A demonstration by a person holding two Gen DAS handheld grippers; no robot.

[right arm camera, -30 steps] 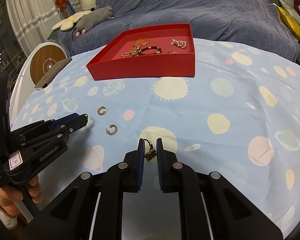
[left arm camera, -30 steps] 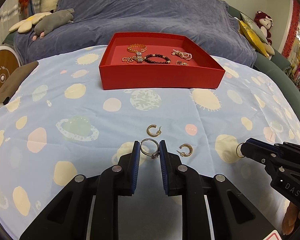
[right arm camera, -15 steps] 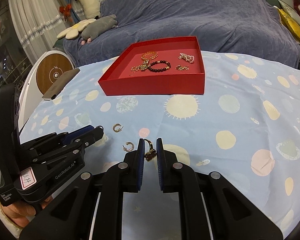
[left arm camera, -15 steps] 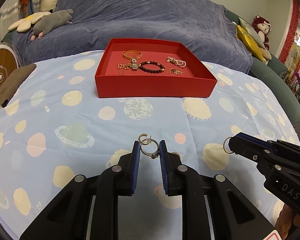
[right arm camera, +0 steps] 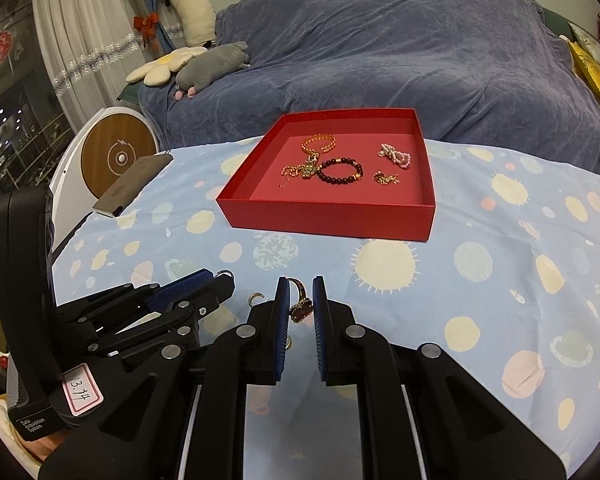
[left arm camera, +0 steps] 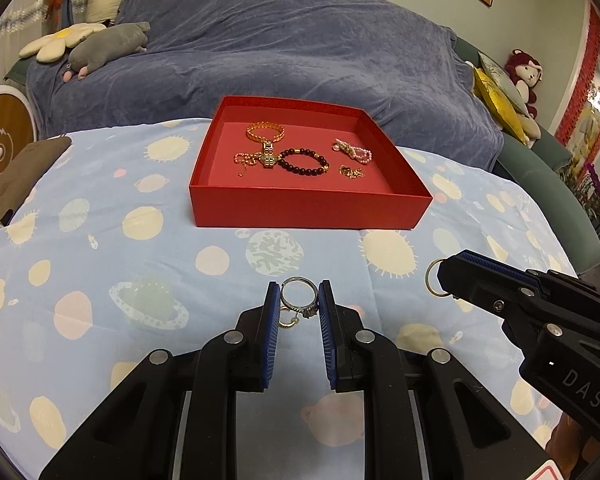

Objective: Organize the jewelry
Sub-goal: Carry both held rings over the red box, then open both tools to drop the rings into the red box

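Your left gripper (left arm camera: 299,300) pinches a silver ring (left arm camera: 298,295), your right gripper (right arm camera: 301,296) a red-stone ring (right arm camera: 301,307); tilting over the red tray (left arm camera: 312,210) risks slippage.

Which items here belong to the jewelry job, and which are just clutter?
Job: silver ring in left tool; red-stone ring in right tool; hoop earring; red tray.
Clutter: grey plush; flower cushion; brown case.
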